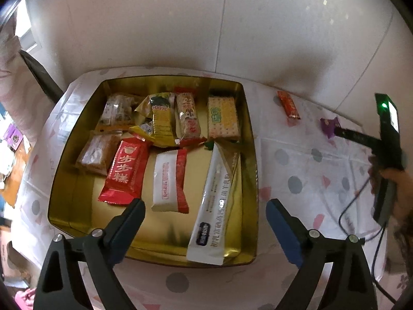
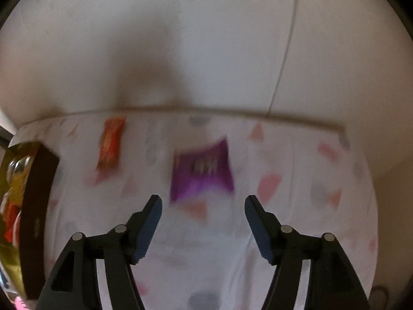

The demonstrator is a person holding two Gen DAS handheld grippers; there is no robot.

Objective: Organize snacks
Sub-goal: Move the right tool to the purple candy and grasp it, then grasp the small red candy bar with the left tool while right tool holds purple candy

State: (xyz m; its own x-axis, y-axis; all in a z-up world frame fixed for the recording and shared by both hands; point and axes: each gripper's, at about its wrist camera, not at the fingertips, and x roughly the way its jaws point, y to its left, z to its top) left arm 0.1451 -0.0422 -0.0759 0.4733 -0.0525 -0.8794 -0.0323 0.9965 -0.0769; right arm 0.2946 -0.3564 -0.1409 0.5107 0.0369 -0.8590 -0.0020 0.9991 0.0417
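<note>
A gold tin tray (image 1: 247, 118) holds several wrapped snacks: a red packet (image 1: 124, 170), a white and red packet (image 1: 169, 180), a long white stick pack (image 1: 216, 206) and a cracker pack (image 1: 223, 118). My left gripper (image 1: 205, 206) is open and empty above the tray's near edge. A purple snack (image 2: 202, 170) and an orange-red snack (image 2: 111, 146) lie on the tablecloth right of the tray; both also show in the left wrist view, purple (image 1: 329, 125) and orange-red (image 1: 289, 104). My right gripper (image 2: 203, 202) is open, just short of the purple snack.
The tray's dark outer wall (image 2: 36, 206) stands at the left of the right wrist view. The table has a white cloth with pink and grey spots (image 1: 309, 180). A white wall (image 1: 206, 25) stands behind the table. A cable (image 1: 361, 206) hangs from the right gripper's handle.
</note>
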